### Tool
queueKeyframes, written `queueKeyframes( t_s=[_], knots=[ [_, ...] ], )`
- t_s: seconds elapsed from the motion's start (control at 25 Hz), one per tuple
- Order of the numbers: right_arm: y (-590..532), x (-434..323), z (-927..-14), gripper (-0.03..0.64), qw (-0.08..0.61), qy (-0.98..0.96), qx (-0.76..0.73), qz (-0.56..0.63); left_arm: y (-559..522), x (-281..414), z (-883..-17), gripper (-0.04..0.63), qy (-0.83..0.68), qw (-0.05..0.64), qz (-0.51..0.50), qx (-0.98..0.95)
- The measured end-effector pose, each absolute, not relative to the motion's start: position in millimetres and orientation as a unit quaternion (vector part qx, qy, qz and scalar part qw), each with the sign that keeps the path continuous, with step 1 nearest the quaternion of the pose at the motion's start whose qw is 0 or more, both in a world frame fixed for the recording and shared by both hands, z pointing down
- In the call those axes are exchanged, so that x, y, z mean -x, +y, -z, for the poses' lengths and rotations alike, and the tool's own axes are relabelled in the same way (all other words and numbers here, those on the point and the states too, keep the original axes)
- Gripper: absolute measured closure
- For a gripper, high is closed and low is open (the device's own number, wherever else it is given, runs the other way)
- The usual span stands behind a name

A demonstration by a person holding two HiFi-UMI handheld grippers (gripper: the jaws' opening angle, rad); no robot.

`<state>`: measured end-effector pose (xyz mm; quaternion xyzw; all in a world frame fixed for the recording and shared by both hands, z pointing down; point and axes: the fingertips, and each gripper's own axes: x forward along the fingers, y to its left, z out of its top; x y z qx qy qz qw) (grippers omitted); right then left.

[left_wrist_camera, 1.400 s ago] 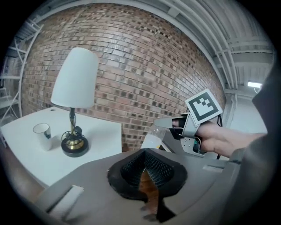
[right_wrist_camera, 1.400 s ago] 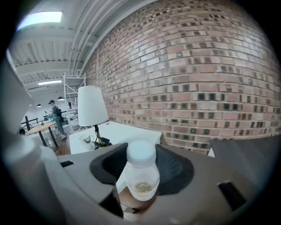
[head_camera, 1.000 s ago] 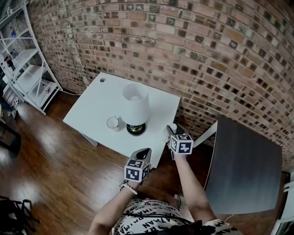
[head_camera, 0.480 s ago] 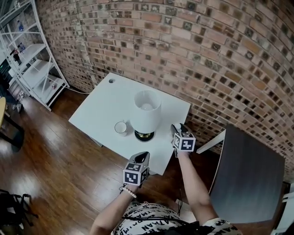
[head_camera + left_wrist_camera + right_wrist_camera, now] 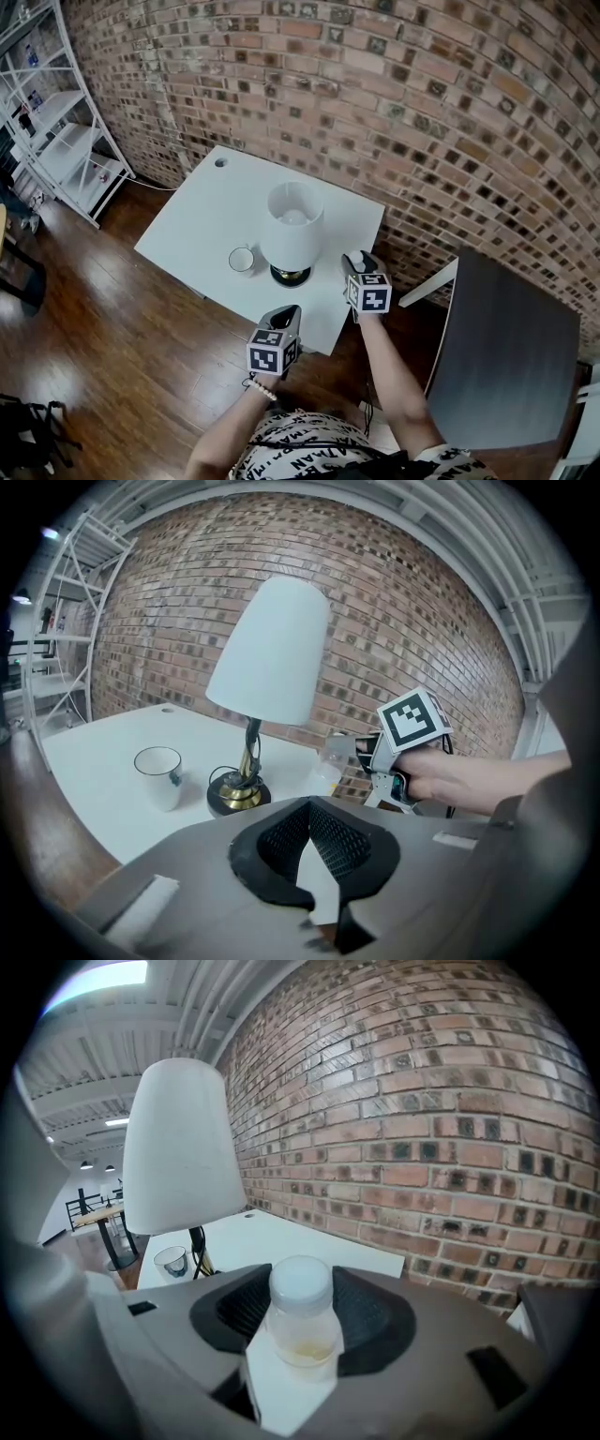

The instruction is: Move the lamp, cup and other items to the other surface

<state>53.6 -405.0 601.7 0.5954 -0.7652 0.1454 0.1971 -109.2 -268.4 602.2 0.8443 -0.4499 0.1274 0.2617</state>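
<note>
Bottle (image 5: 300,1321) stays clenched in the right tongs (image 5: 353,263) at the tabletop's (image 5: 206,220) right edge, lamp (image 5: 292,220) and cup (image 5: 242,260) unmoved nearby, left tongs (image 5: 287,317) closed empty: grip settled, carry to the other surface (image 5: 506,356) seems next.

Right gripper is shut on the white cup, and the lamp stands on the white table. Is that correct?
Not the cup: the right gripper is shut on a small white-capped bottle, as the right gripper view shows. The lamp does stand on the white table, the cup beside it.
</note>
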Motion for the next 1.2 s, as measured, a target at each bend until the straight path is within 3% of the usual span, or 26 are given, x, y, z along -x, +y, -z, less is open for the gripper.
queueKeyframes(
  t_s=[0.16, 0.68, 0.84, 0.88, 0.92, 1.2],
  knots=[
    [-407.8, -55.6, -599.6, 0.360, 0.195, -0.769, -0.592, -0.142, -265.9, 106.4, -601.8, 0.594, -0.450, 0.262, -0.124, -0.845],
    [-350.4, -58.6, -548.5, 0.365, 0.137, -0.791, -0.579, -0.142, -254.6, 115.7, -589.2, 0.594, -0.472, 0.263, -0.100, -0.835],
    [-305.5, -53.3, -549.3, 0.529, 0.125, -0.790, -0.577, -0.165, -246.4, 122.7, -580.0, 0.594, -0.480, 0.263, -0.092, -0.832],
    [-294.7, -52.1, -551.1, 0.532, 0.125, -0.788, -0.578, -0.168, -243.4, 123.8, -578.4, 0.594, -0.480, 0.263, -0.091, -0.832],
    [-284.8, -50.5, -553.2, 0.601, 0.124, -0.788, -0.578, -0.173, -240.3, 125.0, -577.3, 0.594, -0.481, 0.262, -0.090, -0.832],
    [-237.0, -29.4, -565.3, 0.617, 0.114, -0.802, -0.543, -0.221, -217.5, 119.2, -572.5, 0.594, -0.474, 0.264, -0.089, -0.835]
  ],
)
